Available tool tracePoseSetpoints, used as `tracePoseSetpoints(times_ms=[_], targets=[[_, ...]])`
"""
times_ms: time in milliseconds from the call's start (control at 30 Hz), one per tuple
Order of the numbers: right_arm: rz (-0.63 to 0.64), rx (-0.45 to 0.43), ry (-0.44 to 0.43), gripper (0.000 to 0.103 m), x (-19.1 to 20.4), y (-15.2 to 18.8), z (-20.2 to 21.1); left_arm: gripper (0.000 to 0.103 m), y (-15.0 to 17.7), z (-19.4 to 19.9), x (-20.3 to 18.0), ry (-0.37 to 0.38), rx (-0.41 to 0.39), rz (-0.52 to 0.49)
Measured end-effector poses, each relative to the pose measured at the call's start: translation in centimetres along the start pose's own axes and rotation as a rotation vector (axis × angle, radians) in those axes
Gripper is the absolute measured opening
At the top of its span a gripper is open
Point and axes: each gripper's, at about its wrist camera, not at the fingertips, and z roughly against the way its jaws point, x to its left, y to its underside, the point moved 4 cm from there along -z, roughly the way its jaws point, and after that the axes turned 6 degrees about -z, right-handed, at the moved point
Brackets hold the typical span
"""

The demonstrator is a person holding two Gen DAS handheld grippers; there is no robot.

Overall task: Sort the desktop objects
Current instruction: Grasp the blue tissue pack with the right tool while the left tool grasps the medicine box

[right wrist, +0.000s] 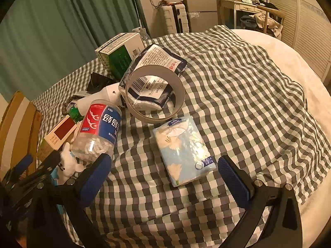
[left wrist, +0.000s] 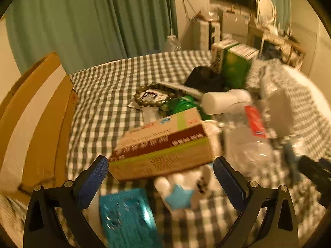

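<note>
A pile of small things lies on a checked cloth (right wrist: 238,86). My left gripper (left wrist: 161,179) stands open just above a flat cardboard box (left wrist: 163,144) with a dark red band, a white plush toy (left wrist: 186,188) and a teal packet (left wrist: 126,217); nothing is between its pads. My right gripper (right wrist: 165,175) is open too, its fingers either side of a light-blue tissue pack (right wrist: 184,150) without touching it. A clear plastic bottle (right wrist: 99,130) with a red and blue label lies by the right gripper's left finger. A tape roll (right wrist: 155,93) stands on edge behind the pack.
An open brown carton (left wrist: 35,119) stands at the left edge of the cloth. Further back lie a green box (right wrist: 118,53), a bead bracelet (left wrist: 153,97), a white dispenser (left wrist: 225,101) and a printed pouch (right wrist: 157,60). The left gripper (right wrist: 26,165) shows at the right view's left edge.
</note>
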Motion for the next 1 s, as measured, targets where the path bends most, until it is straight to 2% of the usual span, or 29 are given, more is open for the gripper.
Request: tracePoseSetpoints(times_ms=[167,367,467,567,667,700,733,767,800,833,900,1000], targets=[[-0.015,0.019,-0.002,0.103,-0.3,-0.1,-0.5,0.103,-1.2,-0.6,0.6,0.016,-0.022,-0.007],[-0.018,0.043,0.026,0.103,-0.6,-0.6,-2.0,0.103,-3.0,-0.9,1.8,-0.024,-0.059,-0.06],[-0.018,0.05,0.051,0.103,-0.8,-0.9,-2.9,0.103,-3.6,-2.0,2.4,-0.032,-0.04,-0.089],[-0.02,0.071,0.076,0.103,-1.1,-1.1,-4.1,0.103,-3.6,-3.6,3.0,-0.009,-0.01,-0.12],[-0.044,0.124,0.062,0.095,-1.5,-0.9,-5.4,0.102,-3.7,-4.6,3.4,0.022,-0.016,-0.133],[-0.049,0.129,0.066,0.093,-1.6,-0.9,-5.6,0.1,-3.8,-4.8,3.6,0.055,-0.021,-0.125],[-0.053,0.124,0.066,0.092,-1.7,-0.9,-5.6,0.089,-3.8,-5.0,3.7,0.073,-0.024,-0.119],[-0.054,0.117,0.067,0.087,-1.7,-0.9,-5.5,0.072,-3.7,-5.1,3.8,0.086,-0.023,-0.112],[-0.056,0.113,0.07,0.08,-1.7,-0.9,-5.4,0.061,-3.9,-5.2,3.8,0.094,-0.018,-0.111],[-0.061,0.109,0.075,0.076,-1.8,-1.0,-5.4,0.041,-3.8,-5.3,3.7,0.097,-0.006,-0.114],[-0.077,0.102,0.078,0.064,-2.2,-1.1,-5.2,0.039,-3.7,-5.1,3.7,0.078,-0.008,-0.118],[-0.1,0.092,0.074,0.057,-2.6,-1.2,-5.0,0.039,-3.6,-4.2,3.8,0.099,-0.028,-0.104]])
